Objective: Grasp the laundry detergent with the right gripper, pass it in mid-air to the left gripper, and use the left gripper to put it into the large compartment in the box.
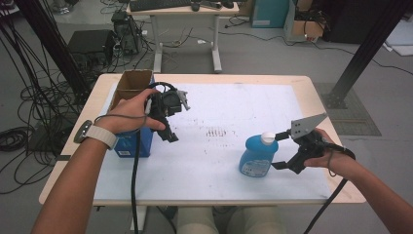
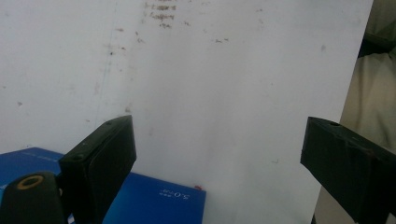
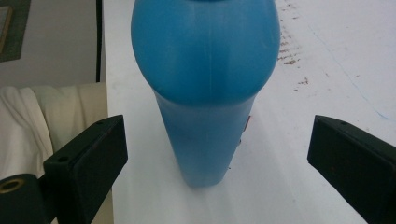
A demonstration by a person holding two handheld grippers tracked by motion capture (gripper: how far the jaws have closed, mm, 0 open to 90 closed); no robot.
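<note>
Standing on the white sheet that covers the bench point(image 1: 204, 161), the things are spread wide apart, which leaves each hand its own working room. At the far left corner an open cardboard box point(image 1: 130, 84) is kept upright, its mouth turned up so that things could be dropped in; just in front of it a blue carton point(image 1: 127, 144) is seen under the left forearm.

The blue bottle point(image 1: 258, 156), with its white cap uppermost, is stood upright toward the right front of the bench, well apart from the box. The right gripper point(image 1: 280, 148) is held level and brought in from the bottle's right, so that the body is straddled: in the right gripper view the bottle point(image 3: 205, 93) is framed between the two fingers point(image 3: 88, 154), which are spread wide and are not pressed on it. A side grasp low on the body is judged to be prepared.

The left gripper point(image 1: 168, 131) is held above the bench near the blue carton point(image 2: 149, 200), tilted downward, its fingers point(image 2: 100, 158) released with nothing between them, apparently kept waiting.
</note>
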